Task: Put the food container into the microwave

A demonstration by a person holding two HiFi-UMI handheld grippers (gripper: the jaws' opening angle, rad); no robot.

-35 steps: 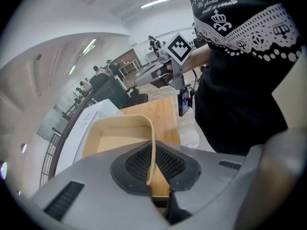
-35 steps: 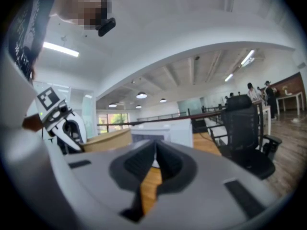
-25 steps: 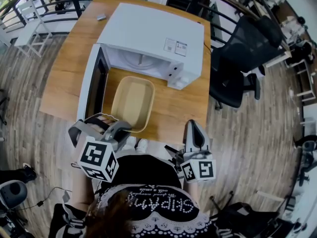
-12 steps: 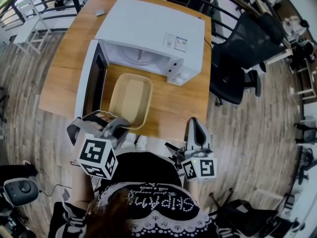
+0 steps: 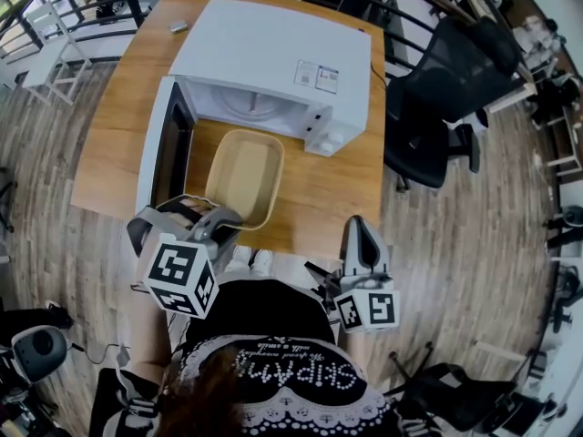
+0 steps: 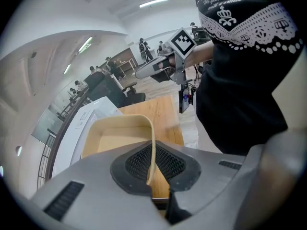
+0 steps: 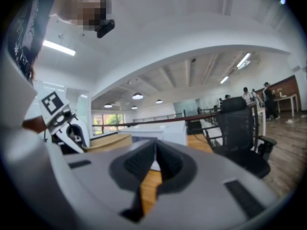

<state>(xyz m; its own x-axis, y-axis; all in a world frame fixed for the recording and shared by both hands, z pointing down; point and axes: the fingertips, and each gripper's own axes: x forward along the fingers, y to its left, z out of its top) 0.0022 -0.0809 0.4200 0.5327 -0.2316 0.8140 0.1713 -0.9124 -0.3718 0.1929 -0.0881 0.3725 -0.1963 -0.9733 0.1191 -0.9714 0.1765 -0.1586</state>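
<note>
A tan food container point(image 5: 244, 176) sits on the wooden table point(image 5: 328, 198) just in front of the white microwave point(image 5: 273, 57), whose door point(image 5: 157, 148) hangs open to the left. My left gripper point(image 5: 205, 217) is shut on the container's near rim. In the left gripper view the thin rim point(image 6: 151, 152) runs between the two black pads point(image 6: 136, 162). My right gripper point(image 5: 363, 233) hovers at the table's near edge, right of the container and apart from it. Its jaws point(image 7: 153, 169) are shut with nothing between them.
A black office chair point(image 5: 437, 107) stands to the right of the table. A small grey object point(image 5: 178, 27) lies at the table's far left corner. A dark railing point(image 5: 82, 12) curves behind the table, and a white chair point(image 5: 55, 53) stands at far left.
</note>
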